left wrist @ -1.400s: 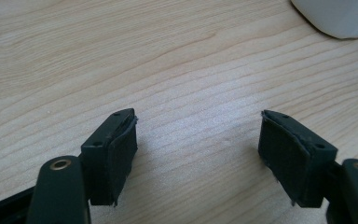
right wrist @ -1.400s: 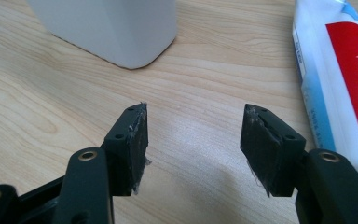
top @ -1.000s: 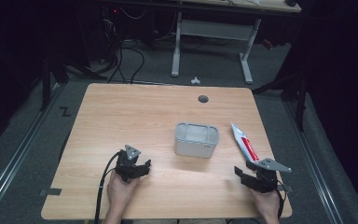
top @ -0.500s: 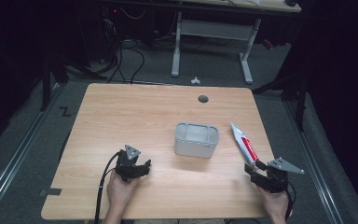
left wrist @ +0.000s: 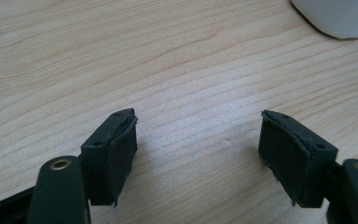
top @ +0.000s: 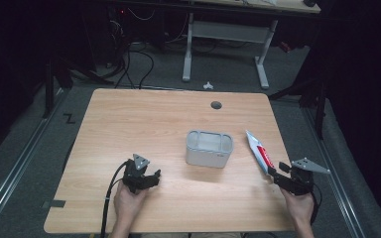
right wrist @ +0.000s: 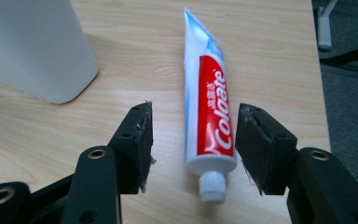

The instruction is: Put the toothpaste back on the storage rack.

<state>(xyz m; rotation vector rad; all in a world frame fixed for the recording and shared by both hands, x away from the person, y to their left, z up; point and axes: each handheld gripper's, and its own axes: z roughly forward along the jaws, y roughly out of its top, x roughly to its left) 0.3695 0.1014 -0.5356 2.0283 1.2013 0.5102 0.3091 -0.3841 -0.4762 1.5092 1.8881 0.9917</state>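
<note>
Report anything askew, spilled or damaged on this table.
Nothing spilled. The toothpaste tube lies flat near the table's right edge, cap toward the right gripper. That gripper's pads look frayed at their edges. The grey container stands upright.

High view overlooks the table (top: pixel 129 119); gripper views skim it closely, sharing its container (top: pixel 209 148).

Wooden table (top: pixel 144 124), light grain, rounded corners, with a round cable hole (top: pixel 216 105) near its far edge. Grey bin (top: pixel 209 148), rectangular with rounded corners, standing upright near the table's middle. Dark floor around the table; a second desk's white legs (top: pixel 186 54) beyond the far edge, black cables (top: pixel 129 59) trailing on the floor to their left. A small white object (top: pixel 208 86) lies on the floor just past the table. Tape marks (top: pixel 69 118) on the floor at left.
</note>
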